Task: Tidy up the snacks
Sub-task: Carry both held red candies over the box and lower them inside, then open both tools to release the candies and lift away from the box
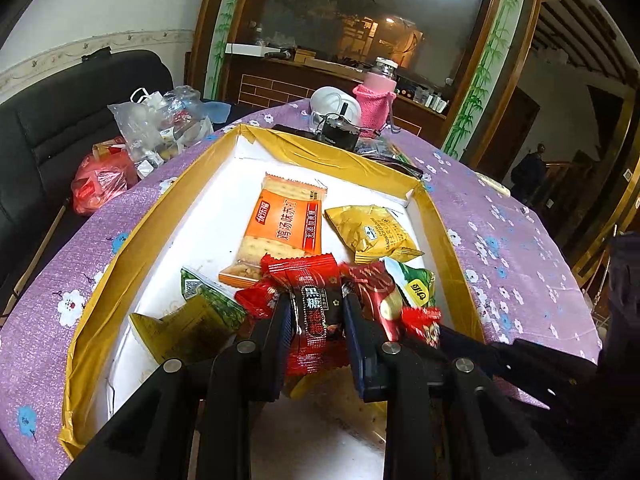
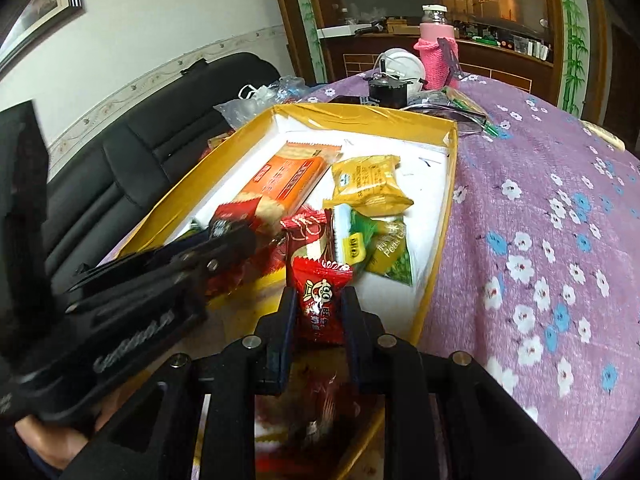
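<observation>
A shallow box with yellow-taped walls (image 1: 332, 152) (image 2: 400, 114) lies on the purple flowered tablecloth and holds loose snack packs. My left gripper (image 1: 317, 312) is shut on a red and black candy pack (image 1: 316, 320) low over the near part of the box. My right gripper (image 2: 319, 312) is shut on a small red candy (image 2: 320, 292), also over the near end; this candy (image 1: 422, 318) shows blurred in the left wrist view. In the box lie an orange cracker pack (image 1: 286, 224) (image 2: 290, 178), a yellow pack (image 1: 372, 232) (image 2: 368, 184) and green packs (image 1: 212, 300) (image 2: 390, 254).
Beyond the box stand a pink-sleeved bottle (image 1: 378, 98) (image 2: 436, 52), a white round object (image 1: 334, 102) and a small black device (image 1: 340, 132). A black sofa (image 1: 72, 120) with plastic bags (image 1: 160, 128) lies left of the table. The left gripper's body (image 2: 160, 280) crosses the right wrist view.
</observation>
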